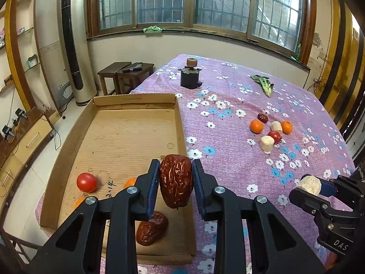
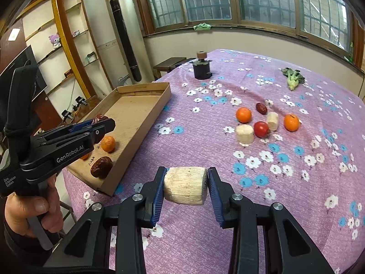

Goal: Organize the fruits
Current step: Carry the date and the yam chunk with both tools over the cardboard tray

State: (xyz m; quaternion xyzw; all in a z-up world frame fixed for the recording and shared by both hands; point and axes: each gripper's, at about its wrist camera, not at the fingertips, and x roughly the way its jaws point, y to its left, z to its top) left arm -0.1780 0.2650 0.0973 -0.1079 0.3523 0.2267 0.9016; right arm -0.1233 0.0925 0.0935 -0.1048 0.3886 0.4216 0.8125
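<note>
Carrying two pieces toward the cardboard tray [image 1: 68, 141] at the left of both frames.

Left gripper [image 1: 175, 180] squeezes a wrinkly red date [image 1: 176, 181], low in the frame over the tray's near edge. Right gripper [image 2: 186, 186] pinches a pale round chunk [image 2: 186, 185], bottom middle, above the flowery cloth [image 2: 285, 205]. Either might slip and roll off the table if the squeeze loosens. I read "GenRobot.AI" and "DAS".
</note>
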